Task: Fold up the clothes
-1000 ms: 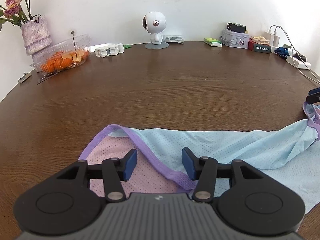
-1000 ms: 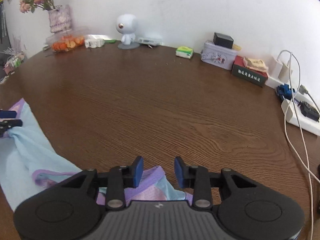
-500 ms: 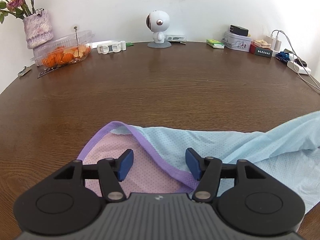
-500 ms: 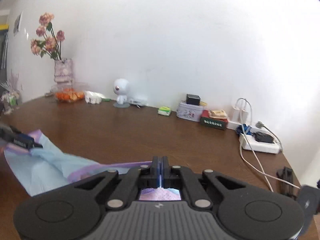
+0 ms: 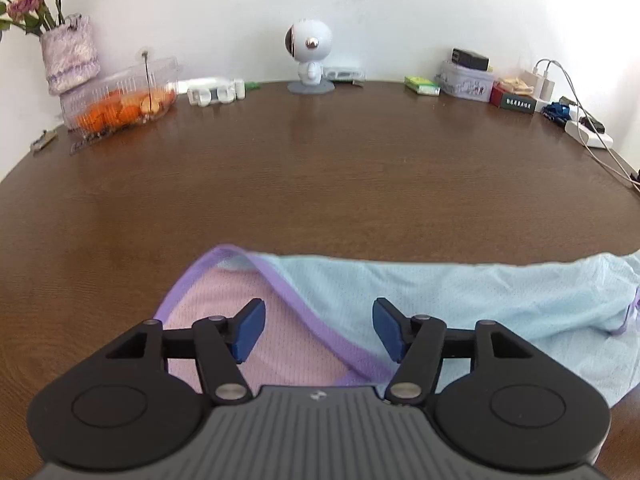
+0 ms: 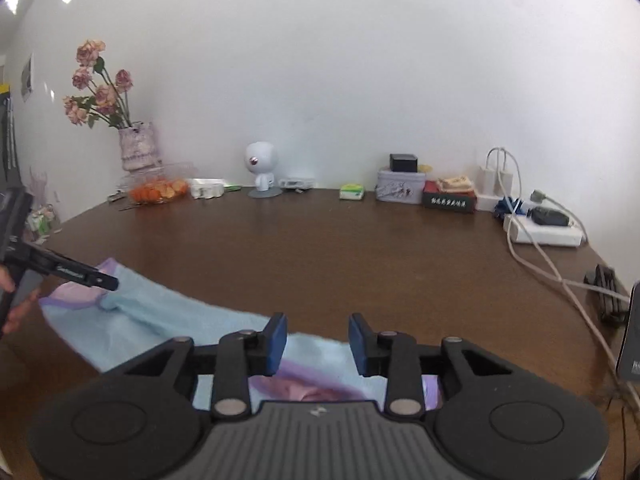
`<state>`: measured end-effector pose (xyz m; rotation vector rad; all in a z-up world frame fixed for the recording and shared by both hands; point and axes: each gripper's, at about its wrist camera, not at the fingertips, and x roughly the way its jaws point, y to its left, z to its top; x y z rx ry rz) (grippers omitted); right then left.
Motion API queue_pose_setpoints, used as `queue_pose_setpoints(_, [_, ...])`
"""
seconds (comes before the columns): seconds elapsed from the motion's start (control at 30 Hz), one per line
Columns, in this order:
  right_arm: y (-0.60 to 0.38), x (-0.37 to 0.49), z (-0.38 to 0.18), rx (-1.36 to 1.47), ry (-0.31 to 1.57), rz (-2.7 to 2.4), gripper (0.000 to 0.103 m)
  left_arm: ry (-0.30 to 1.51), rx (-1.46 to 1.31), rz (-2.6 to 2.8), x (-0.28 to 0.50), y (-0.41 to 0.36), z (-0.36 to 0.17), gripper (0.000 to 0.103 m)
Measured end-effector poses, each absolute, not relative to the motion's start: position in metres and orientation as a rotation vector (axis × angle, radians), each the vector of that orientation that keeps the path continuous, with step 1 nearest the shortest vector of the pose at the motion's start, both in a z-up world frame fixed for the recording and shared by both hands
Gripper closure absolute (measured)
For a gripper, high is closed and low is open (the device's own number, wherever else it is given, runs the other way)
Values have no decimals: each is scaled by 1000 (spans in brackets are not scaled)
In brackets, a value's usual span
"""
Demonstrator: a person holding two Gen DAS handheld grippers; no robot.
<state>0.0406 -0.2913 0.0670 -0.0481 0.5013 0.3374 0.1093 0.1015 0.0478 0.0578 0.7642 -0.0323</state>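
With the left gripper [image 5: 319, 330] and right gripper [image 6: 317, 345] both opening empty-jawed over the light-blue garment [image 5: 440, 296] across the frame's lower half on the table [image 5: 320, 184], the thin mesh could slump unevenly, or the next pinch could catch only one layer.

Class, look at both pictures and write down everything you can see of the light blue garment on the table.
The garment is a thin, light blue mesh fabric with purple trim along its openings and a pink inner side showing at one end. It lies spread in a long, slightly rumpled band along the near edge of the brown table. The left claw and the right claw each hang over one end, jaws opening, with cloth beneath them but nothing pinched.
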Motion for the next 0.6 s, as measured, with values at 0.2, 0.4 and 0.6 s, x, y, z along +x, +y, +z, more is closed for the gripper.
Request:
queue_pose_setpoints(0.2, [-294,121,33,14,777,214,71,771,118,-40,137,86,36,41])
queue_pose_setpoints(0.4, [-291,101,24,50,748,171,98,783,63,-6,126,95,25,38])
queue_pose_setpoints(0.6, [-297,92,21,28,676,12,98,780,57,12,115,97,25,33])
